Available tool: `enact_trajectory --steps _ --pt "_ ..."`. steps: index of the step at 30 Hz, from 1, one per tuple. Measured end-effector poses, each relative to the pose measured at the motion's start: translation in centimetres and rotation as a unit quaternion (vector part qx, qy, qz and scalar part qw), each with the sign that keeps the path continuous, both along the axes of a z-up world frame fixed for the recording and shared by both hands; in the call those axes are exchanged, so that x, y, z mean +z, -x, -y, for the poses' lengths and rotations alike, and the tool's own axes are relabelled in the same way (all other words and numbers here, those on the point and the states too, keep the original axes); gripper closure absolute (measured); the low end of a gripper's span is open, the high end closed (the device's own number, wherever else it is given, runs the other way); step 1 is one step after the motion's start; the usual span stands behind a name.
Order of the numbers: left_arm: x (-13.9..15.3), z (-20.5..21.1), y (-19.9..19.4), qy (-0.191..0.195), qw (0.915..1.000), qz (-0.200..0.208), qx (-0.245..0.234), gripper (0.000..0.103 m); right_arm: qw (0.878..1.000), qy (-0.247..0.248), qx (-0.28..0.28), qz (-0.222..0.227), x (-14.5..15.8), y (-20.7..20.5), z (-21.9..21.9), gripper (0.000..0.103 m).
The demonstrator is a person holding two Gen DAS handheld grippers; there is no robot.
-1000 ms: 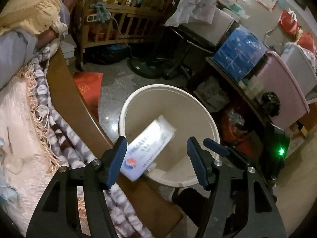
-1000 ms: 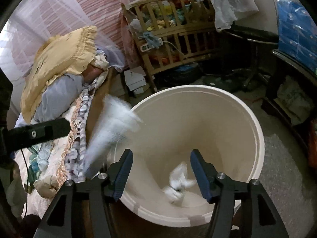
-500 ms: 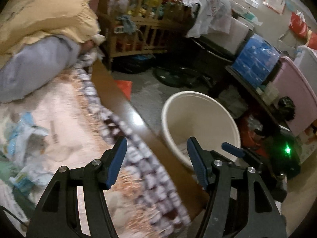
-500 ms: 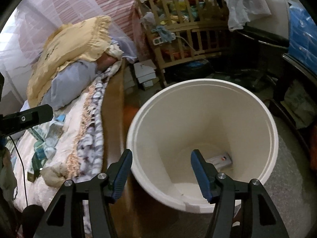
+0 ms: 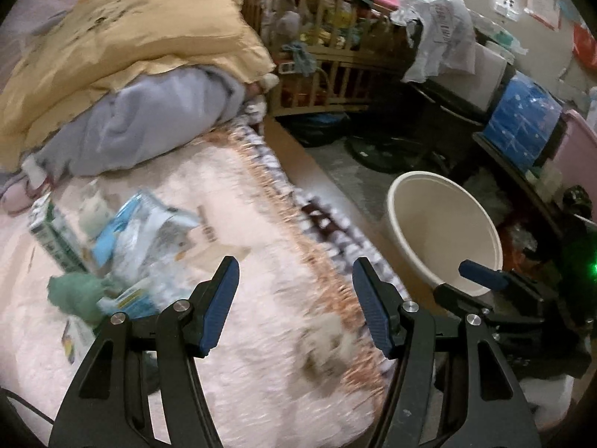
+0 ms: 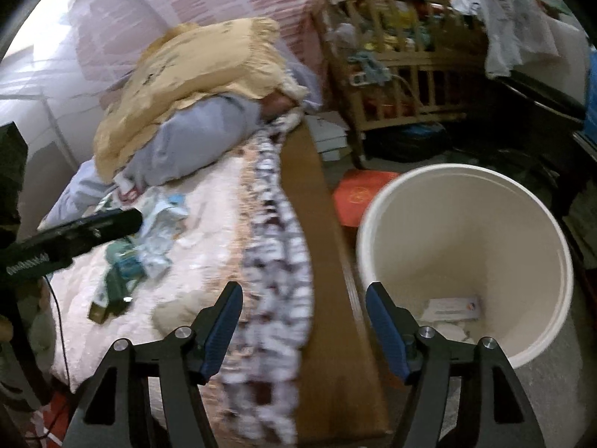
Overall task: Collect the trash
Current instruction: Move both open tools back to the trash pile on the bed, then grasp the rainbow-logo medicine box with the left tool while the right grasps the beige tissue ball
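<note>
Since a second before, both grippers had swung away from the bucket and back over the bed, and the box that was falling then now lay inside the bucket.

The left gripper (image 5: 294, 306) stood about half open with nothing between its jaws. Just past it lay the pink bed cover (image 5: 261, 194), and further left sat the pile of trash (image 5: 123, 246). The right gripper (image 6: 302, 324) was opening its jaws, and nothing was between them either. It hung over the wooden edge of the bed (image 6: 317, 261), with the white bucket (image 6: 537, 201) just to its right on the floor.

The step in hand looked like going back for more trash. To do it well, I think the left gripper should go down over one piece at a time, with one jaw on each side, and close only when the piece sits well between the pads. The soft cover could get pinched too, so it should grab the trash high up. The right gripper should wait near the bucket and stay out of the way.

Counting: two grippers, one bucket, and one white box (image 6: 453, 306) in the bucket with some crumpled white paper beside it. On the bed I could count a blue-and-white wrapper (image 5: 149, 224), a green box (image 5: 56, 239) and a green soft lump (image 5: 74, 295), with a few more small bits too blurred to count. One yellow pillow (image 5: 130, 37) lay at the far end.
</note>
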State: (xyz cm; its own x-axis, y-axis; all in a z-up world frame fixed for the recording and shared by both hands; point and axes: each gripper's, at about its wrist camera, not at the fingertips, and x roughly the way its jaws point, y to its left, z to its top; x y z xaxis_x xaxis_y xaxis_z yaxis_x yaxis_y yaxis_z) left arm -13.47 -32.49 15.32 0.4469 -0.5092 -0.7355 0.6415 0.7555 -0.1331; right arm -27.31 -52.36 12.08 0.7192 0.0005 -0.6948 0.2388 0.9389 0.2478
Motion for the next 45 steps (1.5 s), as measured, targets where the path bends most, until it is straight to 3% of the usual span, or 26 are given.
enact_trajectory --steps 14,20,24,30,39,42,45 --pt "-1.8 -12.0 -1.4 -0.003 0.9958 -0.022 0.089 0.041 0.995 -0.004 0.096 -0.012 -0.4 -3.5 -8.1 0.034" --pt "-3.9 -18.1 -2.9 0.015 0.9875 -0.058 0.146 0.041 0.991 0.010 0.126 -0.036 -2.3 -4.9 -10.8 0.033" --pt "-6.1 -21.1 -4.3 0.035 0.9774 -0.092 0.187 0.041 0.990 0.016 0.131 -0.045 -3.5 -5.5 -11.6 0.033" --pt "-8.7 -22.2 -6.0 0.086 0.9661 -0.130 0.206 0.038 0.989 0.027 0.138 -0.056 -4.9 -6.1 -12.3 0.033" --pt "-10.1 -21.3 -7.5 0.061 0.9655 -0.111 0.228 0.035 0.987 0.047 0.144 -0.052 -5.7 -6.5 -12.9 0.033" --pt "-11.0 -21.9 -7.8 0.050 0.9619 -0.125 0.238 0.035 0.988 0.045 0.142 -0.044 -5.7 -6.4 -12.9 0.050" --pt "-11.8 -22.6 -7.7 0.065 0.9565 -0.147 0.243 0.035 0.987 0.047 0.144 -0.042 -5.6 -6.3 -13.0 0.057"
